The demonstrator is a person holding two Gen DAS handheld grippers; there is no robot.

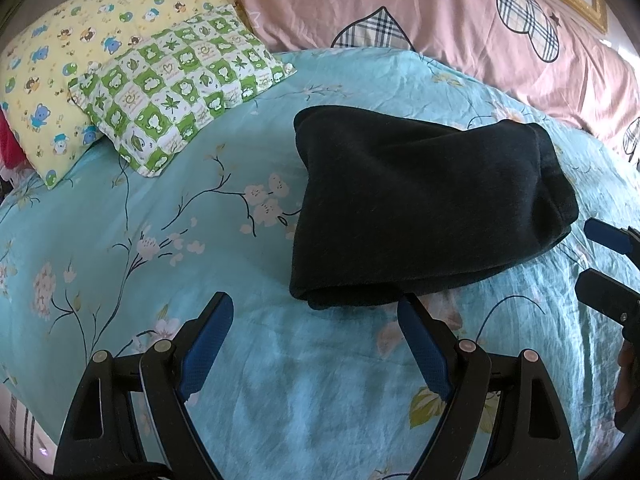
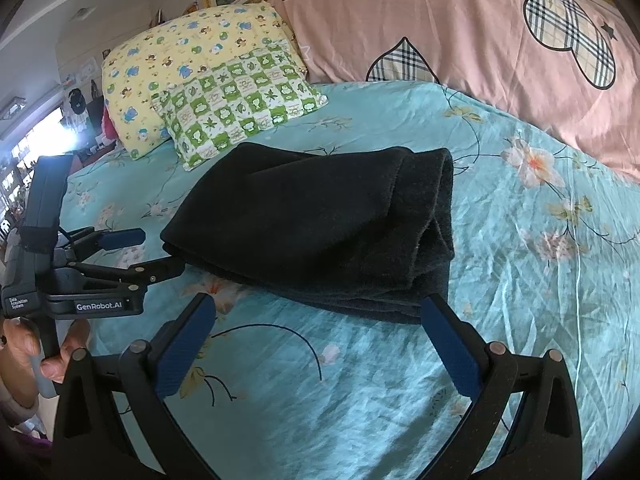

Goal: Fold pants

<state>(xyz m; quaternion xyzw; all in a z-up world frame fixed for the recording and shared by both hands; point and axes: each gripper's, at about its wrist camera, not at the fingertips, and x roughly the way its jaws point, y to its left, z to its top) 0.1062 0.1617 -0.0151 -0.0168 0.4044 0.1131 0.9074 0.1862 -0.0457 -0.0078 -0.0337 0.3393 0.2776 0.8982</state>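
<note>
Both grippers hang spread and empty over the floral bedsheet (image 1: 120, 208): left gripper (image 1: 316, 300), right gripper (image 2: 316, 300). Black pants (image 1: 420, 208) lie folded mid-bed, below the pillows. Any clumsy nudge (fingertips sit just beside the near edge) could drag layers loose.

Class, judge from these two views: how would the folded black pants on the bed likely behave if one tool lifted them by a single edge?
The black pants would probably droop and unfold, since their stacked layers look soft and fuzzy. They seem fairly thick, so likely heavyish for cloth. If pushed, they might bunch rather than slide on the wrinkled floral sheet.
</note>
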